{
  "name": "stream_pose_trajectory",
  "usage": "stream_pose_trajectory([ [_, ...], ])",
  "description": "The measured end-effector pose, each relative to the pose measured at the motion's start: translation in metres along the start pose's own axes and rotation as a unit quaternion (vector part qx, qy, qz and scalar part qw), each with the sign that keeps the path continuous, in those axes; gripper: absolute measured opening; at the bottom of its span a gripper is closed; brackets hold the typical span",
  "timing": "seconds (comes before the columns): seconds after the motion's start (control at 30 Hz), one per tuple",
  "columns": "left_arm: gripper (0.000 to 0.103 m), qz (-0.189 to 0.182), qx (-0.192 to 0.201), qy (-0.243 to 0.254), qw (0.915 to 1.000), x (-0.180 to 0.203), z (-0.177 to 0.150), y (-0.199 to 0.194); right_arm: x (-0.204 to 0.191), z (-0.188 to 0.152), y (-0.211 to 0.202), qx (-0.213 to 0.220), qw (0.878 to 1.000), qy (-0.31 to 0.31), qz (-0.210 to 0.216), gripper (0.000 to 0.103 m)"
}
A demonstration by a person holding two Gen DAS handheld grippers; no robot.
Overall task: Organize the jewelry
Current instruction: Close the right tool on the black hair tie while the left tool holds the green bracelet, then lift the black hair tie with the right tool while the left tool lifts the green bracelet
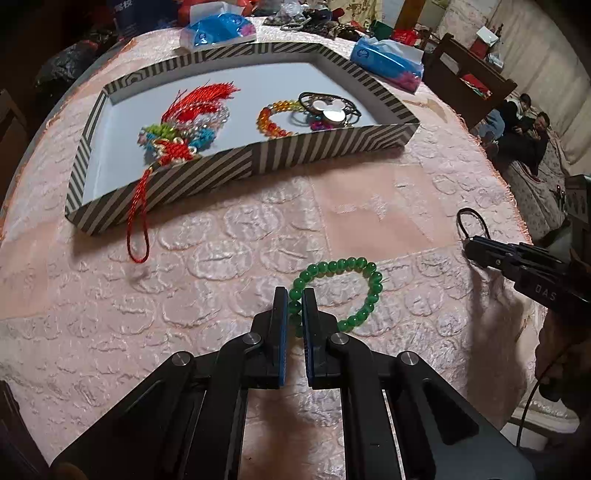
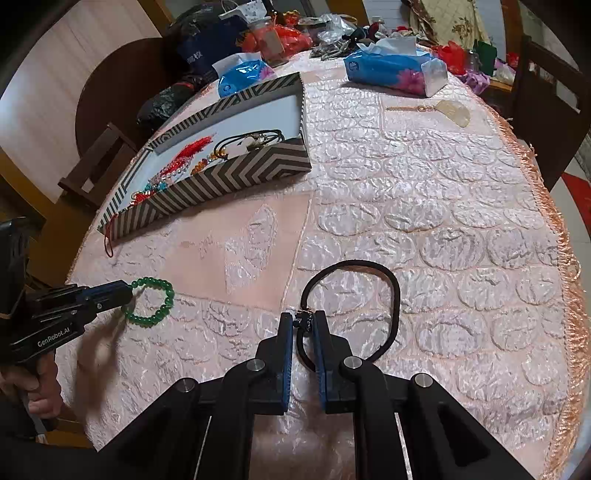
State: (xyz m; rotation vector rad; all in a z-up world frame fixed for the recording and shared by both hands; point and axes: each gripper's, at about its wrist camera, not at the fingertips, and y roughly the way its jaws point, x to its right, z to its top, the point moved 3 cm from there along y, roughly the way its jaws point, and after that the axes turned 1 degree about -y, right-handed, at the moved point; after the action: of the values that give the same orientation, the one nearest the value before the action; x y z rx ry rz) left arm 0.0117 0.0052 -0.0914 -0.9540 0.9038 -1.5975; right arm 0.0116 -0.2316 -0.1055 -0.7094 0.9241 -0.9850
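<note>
My left gripper (image 1: 294, 295) is shut on a green bead bracelet (image 1: 364, 291), which also shows in the right wrist view (image 2: 155, 302), just above the pink tablecloth. My right gripper (image 2: 303, 320) is shut on a black hair tie (image 2: 391, 295), whose loop sticks up at the right edge of the left wrist view (image 1: 474, 221). The striped box (image 1: 207, 173) lies beyond, holding a red tassel knot ornament (image 1: 177, 136), a colourful bead bracelet (image 1: 273, 118) and black hair ties with a silver charm (image 1: 328, 107). The ornament's red cord (image 1: 138, 221) hangs over the box's front wall.
Two blue tissue packs (image 1: 218, 31) (image 2: 391, 68) lie behind the box. A pale comb-shaped pendant with a chain (image 2: 450, 110) lies at the far right of the table. Clutter fills the table's far end. Wooden chairs stand around. People sit on the floor at right (image 1: 524, 129).
</note>
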Motion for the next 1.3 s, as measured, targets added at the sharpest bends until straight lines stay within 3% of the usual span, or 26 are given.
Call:
stream_pose_trajectory([
  [0.37, 0.006, 0.029, -0.012, 0.006, 0.9995, 0.001, 0.003, 0.001, -0.017, -0.011, -0.001, -0.012, 1.000, -0.004, -0.004, 0.010],
  [0.6, 0.006, 0.042, -0.023, 0.000, 0.9989, -0.001, 0.003, 0.002, -0.038, -0.019, 0.002, -0.049, 0.999, 0.000, 0.001, 0.010],
  [0.87, 0.006, 0.043, -0.010, -0.004, 0.9990, 0.005, 0.009, -0.020, -0.066, -0.014, -0.017, -0.027, 0.999, -0.002, 0.021, 0.010],
  [1.3, 0.006, 0.064, 0.014, -0.017, 0.9977, 0.009, 0.019, -0.041, -0.077, -0.001, -0.042, -0.002, 1.000, -0.001, 0.012, 0.010],
])
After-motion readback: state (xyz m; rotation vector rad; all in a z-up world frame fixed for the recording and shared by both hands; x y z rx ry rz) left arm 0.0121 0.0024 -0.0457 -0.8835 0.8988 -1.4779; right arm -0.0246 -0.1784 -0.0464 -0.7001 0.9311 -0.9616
